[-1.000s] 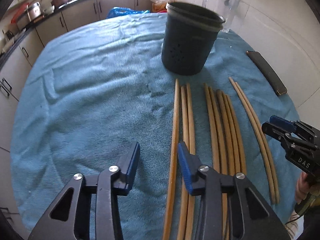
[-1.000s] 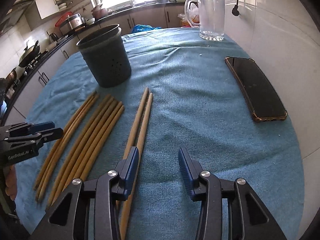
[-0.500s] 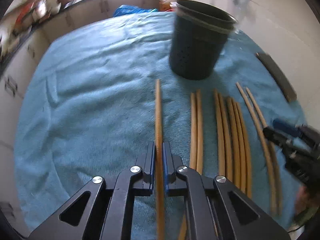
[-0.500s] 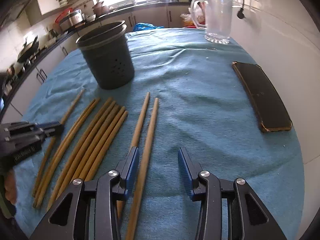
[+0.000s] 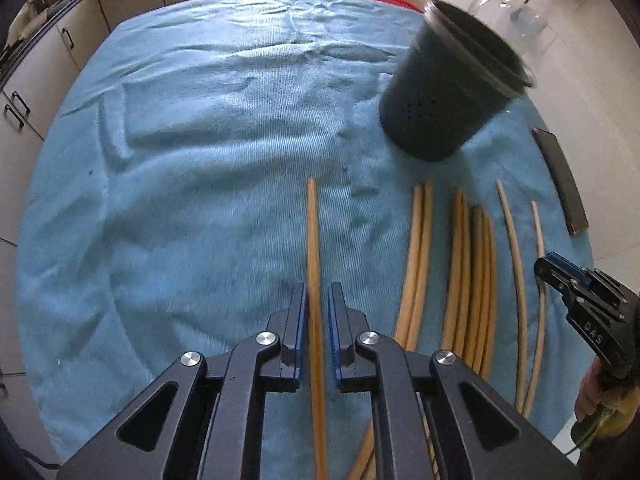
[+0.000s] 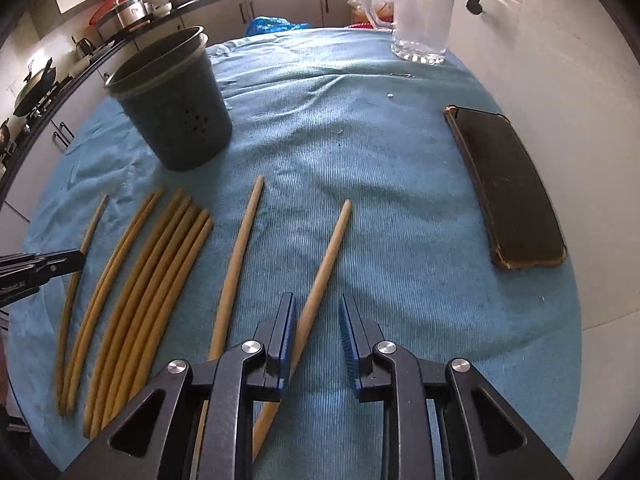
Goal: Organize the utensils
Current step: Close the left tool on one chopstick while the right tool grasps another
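moved: left chopstick [image 5: 313, 240] dragged aside | left gripper [image 5: 317, 308] clamps it | right gripper [image 6: 316, 316] closing round another chopstick [image 6: 324, 264]

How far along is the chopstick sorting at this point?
Nothing looks done: no chopstick stands out of the dark holder. In hand: the left gripper has its jaws shut on one chopstick, and the right gripper has its jaws closing around another chopstick, not yet pinched. Left: both of these, plus seven more chopsticks lying on the blue towel.
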Available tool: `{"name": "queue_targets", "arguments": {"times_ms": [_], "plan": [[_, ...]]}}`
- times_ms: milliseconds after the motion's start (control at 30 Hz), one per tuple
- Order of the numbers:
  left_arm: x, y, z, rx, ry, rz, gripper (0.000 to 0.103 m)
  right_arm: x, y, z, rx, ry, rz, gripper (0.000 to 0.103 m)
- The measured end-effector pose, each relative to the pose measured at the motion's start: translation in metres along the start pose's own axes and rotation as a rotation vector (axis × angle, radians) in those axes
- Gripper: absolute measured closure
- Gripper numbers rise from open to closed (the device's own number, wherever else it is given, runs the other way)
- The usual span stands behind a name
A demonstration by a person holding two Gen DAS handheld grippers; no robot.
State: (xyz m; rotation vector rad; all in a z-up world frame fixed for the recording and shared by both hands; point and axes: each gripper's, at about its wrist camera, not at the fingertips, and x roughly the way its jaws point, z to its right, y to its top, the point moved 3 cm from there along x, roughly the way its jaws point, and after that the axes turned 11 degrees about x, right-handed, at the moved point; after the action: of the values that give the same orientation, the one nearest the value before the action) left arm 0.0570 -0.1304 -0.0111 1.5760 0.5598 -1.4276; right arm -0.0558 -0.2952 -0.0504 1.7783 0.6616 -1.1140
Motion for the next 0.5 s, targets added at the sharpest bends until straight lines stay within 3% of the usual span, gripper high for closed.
{"name": "queue_targets", "arguments": {"times_ms": [333, 367, 400, 500], "plan": [[0.013, 0.030, -0.007, -0.011, -0.024, -0.001, 0.093, 0.019, 0.037, -0.006, 0.017, -0.072, -0.036, 0.079], [0.013, 0.030, -0.008, -0.013, -0.029, 0.006, 0.093, 0.020, 0.038, -0.007, 0.020, -0.079, -0.031, 0.083], [0.013, 0.030, -0.008, -0.009, -0.031, 0.019, 0.093, 0.020, 0.039, -0.008, 0.017, -0.082, -0.022, 0.093], [0.014, 0.036, -0.009, -0.015, -0.018, 0.032, 0.098, 0.020, 0.039, -0.013, 0.001, -0.070, -0.002, 0.097]]}}
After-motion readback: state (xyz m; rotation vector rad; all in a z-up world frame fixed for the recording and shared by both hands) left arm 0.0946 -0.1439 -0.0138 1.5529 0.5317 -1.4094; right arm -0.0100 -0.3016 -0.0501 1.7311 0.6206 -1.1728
